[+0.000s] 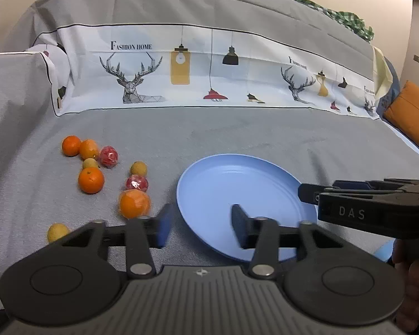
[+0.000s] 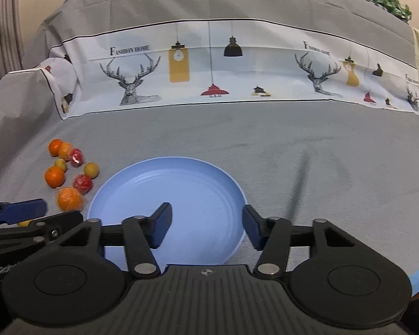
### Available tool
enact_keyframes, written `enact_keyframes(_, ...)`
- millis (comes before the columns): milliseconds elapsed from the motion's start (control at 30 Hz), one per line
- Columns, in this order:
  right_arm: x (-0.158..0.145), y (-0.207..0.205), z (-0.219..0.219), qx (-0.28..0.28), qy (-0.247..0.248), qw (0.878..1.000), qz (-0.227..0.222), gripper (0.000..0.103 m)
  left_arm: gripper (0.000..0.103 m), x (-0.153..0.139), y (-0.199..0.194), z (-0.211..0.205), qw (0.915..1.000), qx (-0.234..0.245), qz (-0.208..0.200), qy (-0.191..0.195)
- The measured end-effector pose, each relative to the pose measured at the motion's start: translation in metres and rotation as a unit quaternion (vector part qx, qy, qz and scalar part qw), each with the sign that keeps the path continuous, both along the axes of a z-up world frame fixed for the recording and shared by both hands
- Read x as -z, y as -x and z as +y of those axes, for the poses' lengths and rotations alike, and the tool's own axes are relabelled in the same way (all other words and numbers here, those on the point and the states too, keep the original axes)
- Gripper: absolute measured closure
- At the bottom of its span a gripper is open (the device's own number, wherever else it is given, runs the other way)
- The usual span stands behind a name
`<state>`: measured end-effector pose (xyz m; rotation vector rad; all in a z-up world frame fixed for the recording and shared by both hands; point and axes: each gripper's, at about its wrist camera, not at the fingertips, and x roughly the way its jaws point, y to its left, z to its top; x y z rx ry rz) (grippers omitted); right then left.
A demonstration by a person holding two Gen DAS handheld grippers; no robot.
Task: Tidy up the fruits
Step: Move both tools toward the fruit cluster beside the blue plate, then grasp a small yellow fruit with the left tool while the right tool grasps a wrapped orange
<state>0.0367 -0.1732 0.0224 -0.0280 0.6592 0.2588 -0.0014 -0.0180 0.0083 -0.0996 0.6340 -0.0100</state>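
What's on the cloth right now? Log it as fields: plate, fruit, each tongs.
plate: blue plate, nothing on it, on the grey cloth
fruit: loose cluster left of the plate; four oranges, nearest one; two red wrapped fruits; three small yellow fruits
left tongs: open, nothing between, over the plate's left rim
right tongs: open, nothing between, over the plate's near right part

A grey cloth (image 2: 265, 145) with a deer-and-lamp printed band (image 2: 209, 69); beyond it, green checked fabric (image 1: 346, 16).
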Motion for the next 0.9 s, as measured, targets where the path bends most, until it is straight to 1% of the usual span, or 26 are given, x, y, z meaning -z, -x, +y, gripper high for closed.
enact_keyframes(33, 0.000, 0.001, 0.001, -0.003, -0.001, 1.000, -0.001, 0.053, 0.069, 0.000, 0.000, 0.000, 1.0000, 0.002, 0.000, 0.000)
enact_keyframes(67, 0.000, 0.001, 0.001, -0.005, -0.001, 1.000, -0.002, 0.057, 0.071, 0.000, 0.000, 0.000, 1.0000, 0.005, 0.001, 0.001)
enact_keyframes(100, 0.000, 0.001, 0.001, -0.006, -0.002, 1.000, -0.002, 0.060, 0.076, -0.001, 0.001, 0.000, 1.0000, 0.008, 0.000, 0.002)
enact_keyframes(133, 0.000, 0.002, 0.001, -0.007, -0.003, 1.000, -0.003, 0.061, 0.079, -0.002, 0.001, 0.000, 0.9999, 0.012, 0.000, 0.002)
enact_keyframes(200, -0.001, 0.003, 0.002, -0.007, -0.007, 1.000, -0.003, 0.068, 0.081, -0.004, 0.003, 0.001, 0.9998, 0.021, -0.001, 0.007)
enact_keyframes(267, -0.004, 0.003, 0.002, -0.009, -0.014, 1.000, -0.006, 0.069, 0.083, -0.009, 0.004, 0.004, 0.9995, 0.030, -0.001, 0.013)
enact_keyframes(333, -0.006, 0.004, 0.003, -0.012, -0.019, 1.000, -0.008, 0.073, 0.086, -0.018, 0.005, 0.012, 0.9989, 0.044, 0.001, 0.016)
enact_keyframes(433, -0.009, 0.008, 0.008, -0.023, -0.027, 0.999, -0.012, 0.074, 0.090, -0.033, 0.006, 0.028, 0.9983, 0.058, -0.001, -0.005)
enact_keyframes(500, -0.013, 0.010, 0.011, -0.034, -0.033, 0.999, -0.016, 0.074, 0.092, -0.040, 0.006, 0.039, 0.9967, 0.072, -0.001, -0.038)
enact_keyframes(567, -0.018, 0.012, 0.014, -0.046, -0.041, 0.998, -0.019, 0.074, 0.092, -0.039, 0.009, 0.052, 0.9940, 0.083, 0.003, -0.072)
enact_keyframes(600, -0.021, 0.013, 0.015, -0.050, -0.045, 0.998, -0.021, 0.074, 0.092, -0.035, 0.009, 0.060, 0.9935, 0.087, 0.015, -0.072)
enact_keyframes(667, -0.028, 0.017, 0.018, -0.058, -0.053, 0.997, -0.028, 0.075, 0.092, -0.029, 0.007, 0.084, 0.9958, 0.079, 0.044, -0.014)
enact_keyframes(700, -0.030, 0.018, 0.019, -0.061, -0.056, 0.996, -0.031, 0.079, 0.092, -0.028, 0.005, 0.096, 0.9968, 0.062, 0.049, 0.016)
enact_keyframes(800, -0.035, 0.020, 0.024, -0.073, -0.065, 0.995, -0.038, 0.082, 0.092, -0.020, -0.001, 0.119, 0.9949, 0.009, 0.070, 0.072)
enact_keyframes(867, -0.035, 0.021, 0.029, -0.085, -0.067, 0.993, -0.040, 0.085, 0.092, -0.018, -0.005, 0.131, 0.9920, -0.020, 0.079, 0.096)
enact_keyframes(900, -0.035, 0.022, 0.032, -0.089, -0.067, 0.993, -0.040, 0.085, 0.092, -0.016, -0.007, 0.135, 0.9904, -0.029, 0.084, 0.106)
